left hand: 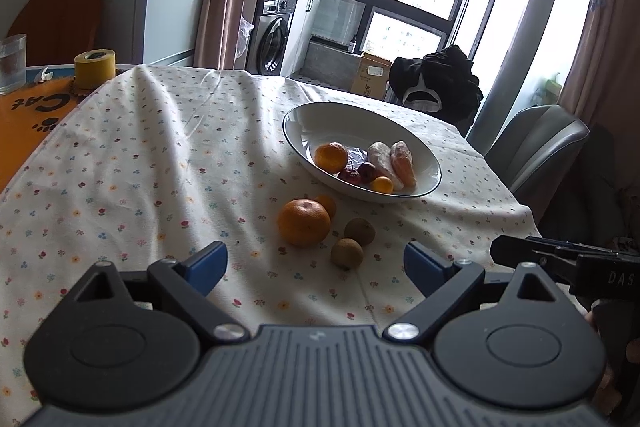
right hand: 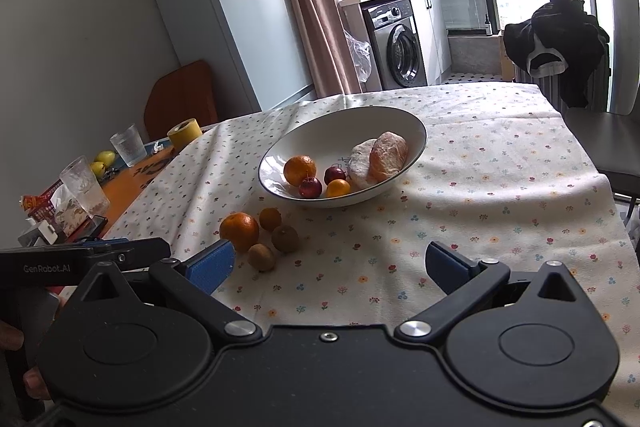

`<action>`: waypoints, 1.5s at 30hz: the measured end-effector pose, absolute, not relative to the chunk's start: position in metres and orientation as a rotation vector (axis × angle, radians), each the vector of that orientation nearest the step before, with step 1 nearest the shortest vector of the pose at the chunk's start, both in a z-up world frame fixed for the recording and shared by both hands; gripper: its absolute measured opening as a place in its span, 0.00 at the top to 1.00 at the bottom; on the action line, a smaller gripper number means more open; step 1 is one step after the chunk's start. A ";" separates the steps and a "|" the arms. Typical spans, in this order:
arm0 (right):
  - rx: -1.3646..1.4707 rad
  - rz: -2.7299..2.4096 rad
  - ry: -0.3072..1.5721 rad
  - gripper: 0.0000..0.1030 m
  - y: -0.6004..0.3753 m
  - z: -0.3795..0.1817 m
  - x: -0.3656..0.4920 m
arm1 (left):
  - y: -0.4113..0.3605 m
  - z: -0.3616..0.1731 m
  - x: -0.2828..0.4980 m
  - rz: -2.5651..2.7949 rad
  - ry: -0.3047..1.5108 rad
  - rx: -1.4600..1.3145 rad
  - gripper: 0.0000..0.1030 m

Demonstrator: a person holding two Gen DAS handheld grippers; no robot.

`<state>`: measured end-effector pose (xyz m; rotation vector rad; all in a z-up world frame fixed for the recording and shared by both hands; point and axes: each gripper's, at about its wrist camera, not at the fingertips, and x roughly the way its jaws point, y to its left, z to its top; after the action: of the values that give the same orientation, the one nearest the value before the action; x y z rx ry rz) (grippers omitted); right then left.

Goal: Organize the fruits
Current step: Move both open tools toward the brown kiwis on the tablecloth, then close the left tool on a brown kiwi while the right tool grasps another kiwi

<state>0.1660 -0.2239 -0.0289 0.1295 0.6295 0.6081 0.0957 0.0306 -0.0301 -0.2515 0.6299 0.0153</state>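
A white bowl (left hand: pixel 320 115) (right hand: pixel 400 119) on the floral cloth holds an orange (left hand: pixel 331 157) (right hand: pixel 300 169), two red plums (right hand: pixel 310 187), a small orange fruit (left hand: pixel 381 185) and two wrapped pieces (right hand: pixel 387 155). On the cloth in front of the bowl lie a large orange (left hand: pixel 304 222) (right hand: pixel 239 231), a small orange (left hand: pixel 326 205) (right hand: pixel 270 219) and two brown kiwis (left hand: pixel 347 253) (left hand: pixel 360 231) (right hand: pixel 261 257) (right hand: pixel 285 239). My left gripper (left hand: pixel 316 267) is open, just short of these fruits, with nothing between its fingers. My right gripper (right hand: pixel 332 267) is open over bare cloth, to the right of the fruits.
At the table's left stand a yellow tape roll (left hand: pixel 95 69) (right hand: pixel 185 131), drinking glasses (left hand: pixel 12 63) (right hand: pixel 128 145) and clutter on an orange mat (left hand: pixel 28 107). A grey chair (left hand: pixel 536 143) with black clothing (right hand: pixel 556 43) over another chair back stands at the far right edge.
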 end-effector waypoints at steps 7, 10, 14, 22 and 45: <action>0.146 0.626 0.654 0.00 -0.222 -0.036 0.173 | 0.028 -0.039 0.106 0.005 0.657 -0.252 0.27; 0.136 0.638 0.651 0.00 -0.220 -0.037 0.174 | 0.026 -0.042 0.111 -0.006 0.665 -0.252 0.34; 0.122 0.649 0.635 0.01 -0.218 -0.036 0.174 | 0.023 -0.045 0.117 -0.009 0.672 -0.248 0.39; 0.087 0.656 0.650 0.09 -0.211 -0.040 0.180 | 0.017 -0.055 0.129 -0.013 0.691 -0.259 0.44; 0.021 0.634 0.678 0.16 -0.200 -0.056 0.193 | 0.002 -0.077 0.162 0.002 0.749 -0.288 0.70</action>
<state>0.1927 -0.2001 -0.0559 0.0205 0.6781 0.6337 0.1619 0.0023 -0.0772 -0.2880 0.7488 0.0023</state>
